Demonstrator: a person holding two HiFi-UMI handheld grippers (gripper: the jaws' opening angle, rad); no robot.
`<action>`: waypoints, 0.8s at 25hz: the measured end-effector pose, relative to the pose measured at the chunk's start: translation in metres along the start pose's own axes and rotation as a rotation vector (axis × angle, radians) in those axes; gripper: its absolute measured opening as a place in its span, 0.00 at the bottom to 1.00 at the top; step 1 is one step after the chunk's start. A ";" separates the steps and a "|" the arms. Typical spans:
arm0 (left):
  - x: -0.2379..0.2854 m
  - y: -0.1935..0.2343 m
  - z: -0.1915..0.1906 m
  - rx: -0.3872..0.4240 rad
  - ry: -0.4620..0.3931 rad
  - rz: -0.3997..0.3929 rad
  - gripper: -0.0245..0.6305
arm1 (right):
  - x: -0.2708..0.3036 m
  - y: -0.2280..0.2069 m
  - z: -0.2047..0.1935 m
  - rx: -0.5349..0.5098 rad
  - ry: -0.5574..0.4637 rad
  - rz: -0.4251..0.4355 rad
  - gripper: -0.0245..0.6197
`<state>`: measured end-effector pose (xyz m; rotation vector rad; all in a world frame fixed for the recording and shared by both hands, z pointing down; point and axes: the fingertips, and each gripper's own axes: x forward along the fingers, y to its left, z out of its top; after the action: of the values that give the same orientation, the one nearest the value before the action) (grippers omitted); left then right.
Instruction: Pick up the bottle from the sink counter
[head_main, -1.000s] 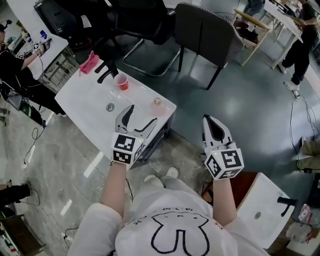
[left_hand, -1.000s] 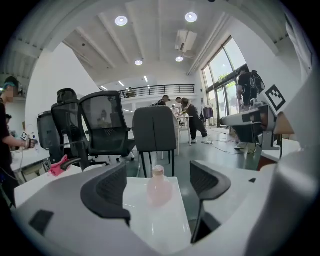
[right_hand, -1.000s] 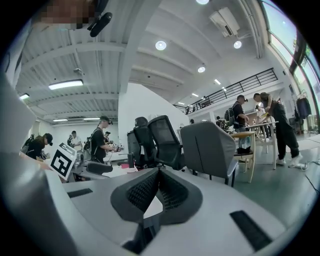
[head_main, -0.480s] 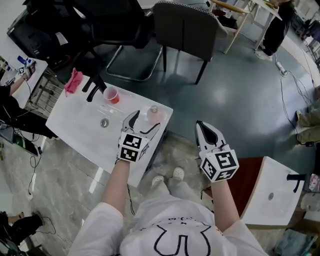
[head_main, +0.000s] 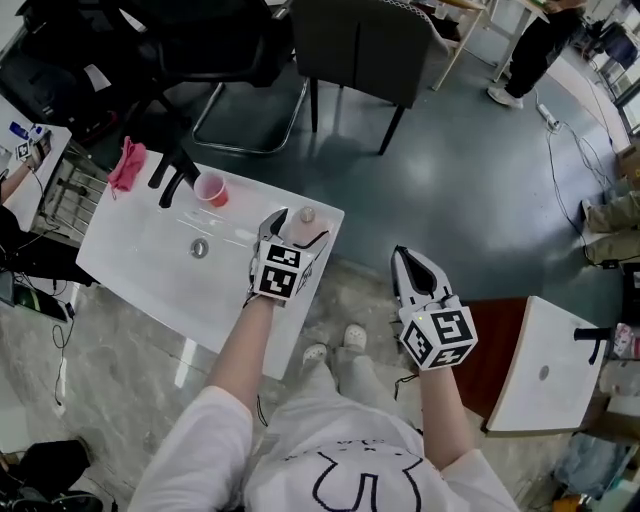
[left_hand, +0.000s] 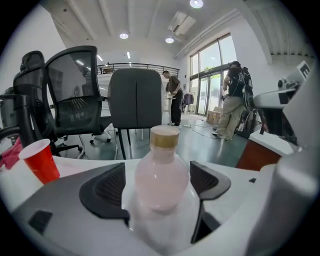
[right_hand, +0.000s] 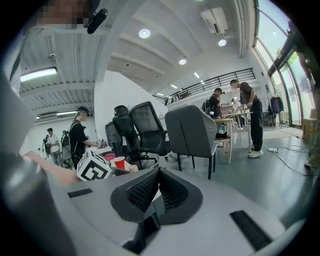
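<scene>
Straddling the pale pink, gold-capped bottle (left_hand: 161, 172), the left gripper (head_main: 300, 230) is holding its jaws wide on either side; the bottle is standing upright near a corner of the white sink counter (head_main: 140, 255). The right gripper (head_main: 410, 265) is hovering beside the counter, jaws pressed together, empty.

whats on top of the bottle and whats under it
A gold cap tops the bottle. White sink counter shows around it, but the left gripper covers its base.
</scene>
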<state>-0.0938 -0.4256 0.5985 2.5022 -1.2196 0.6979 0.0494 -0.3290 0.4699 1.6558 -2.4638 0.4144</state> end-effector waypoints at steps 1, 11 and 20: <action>0.004 0.000 0.000 -0.004 0.008 0.001 0.64 | 0.000 -0.001 -0.001 0.001 0.001 -0.007 0.07; 0.035 -0.001 -0.013 0.015 0.100 0.023 0.65 | -0.002 -0.011 0.001 0.004 -0.008 -0.063 0.07; 0.041 0.002 -0.019 0.019 0.170 0.056 0.66 | -0.002 -0.011 -0.004 0.005 -0.010 -0.075 0.07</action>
<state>-0.0797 -0.4456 0.6361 2.3753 -1.2305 0.9190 0.0607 -0.3297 0.4744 1.7506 -2.4004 0.4042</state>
